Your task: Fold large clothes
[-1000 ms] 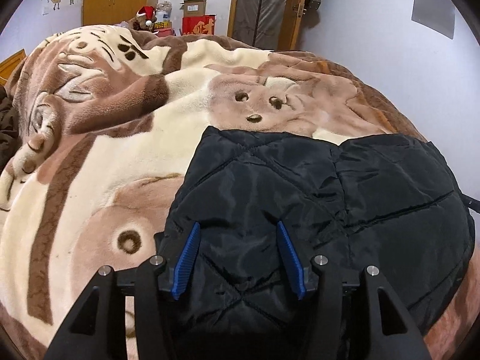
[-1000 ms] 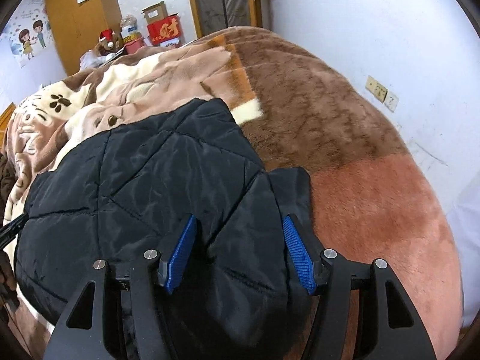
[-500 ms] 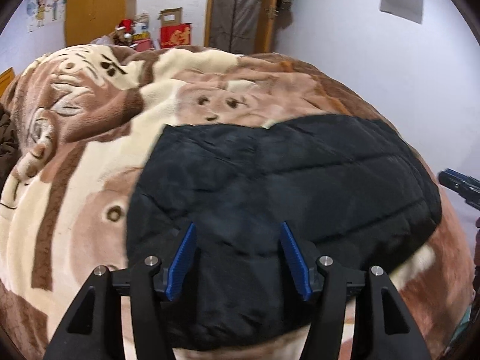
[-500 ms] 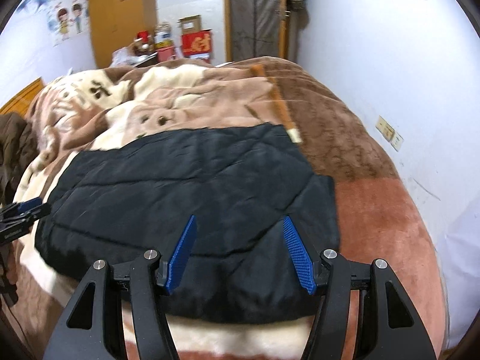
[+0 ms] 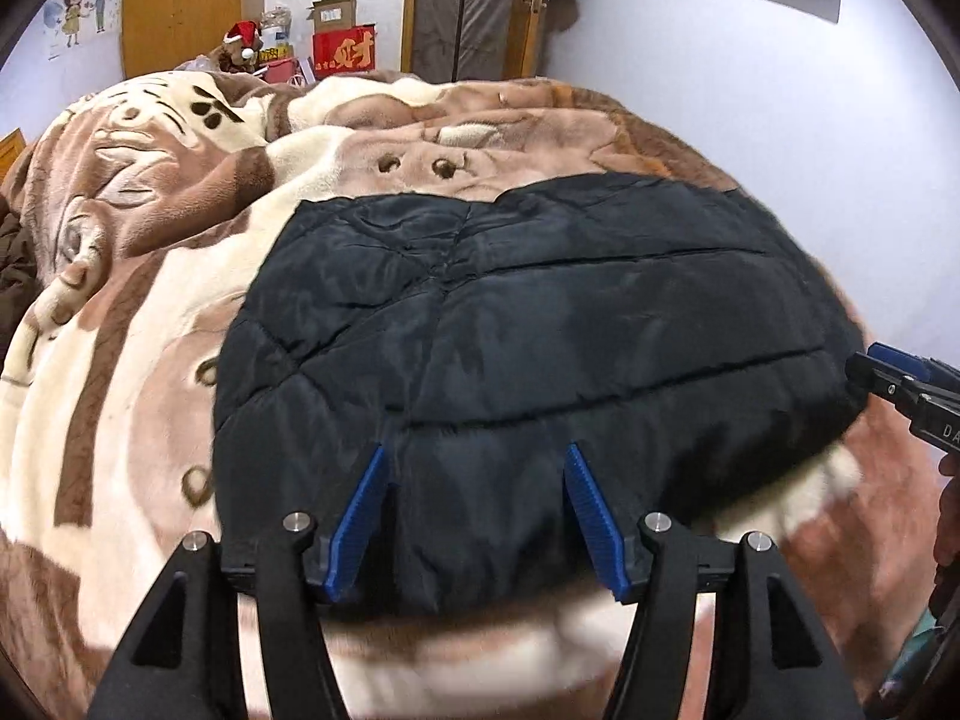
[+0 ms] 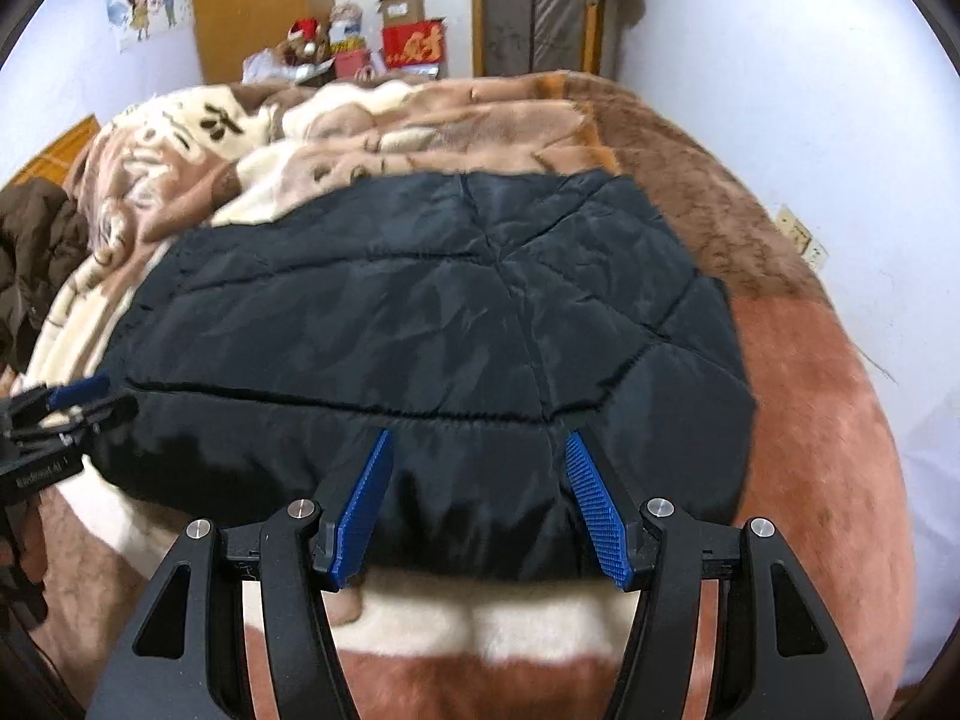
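A black quilted jacket [image 5: 540, 330] lies folded flat on the bed, also in the right wrist view [image 6: 432, 330]. My left gripper [image 5: 477, 510] is open and empty, its blue pads just above the jacket's near left edge. My right gripper [image 6: 477, 504] is open and empty, above the jacket's near right edge. The right gripper also shows at the right of the left wrist view [image 5: 900, 384]; the left gripper shows at the left of the right wrist view [image 6: 66, 402].
The bed is covered by a brown and cream plush blanket [image 5: 120, 300] with bear patterns. A dark brown garment [image 6: 30, 252] lies at the bed's left side. Boxes and a wardrobe [image 5: 174, 6] stand beyond. A white wall [image 6: 810, 90] runs along the right.
Both grippers have pulled back and up from the jacket, which lay between their fingers a second ago. The jacket now lies flat and free on the bed.
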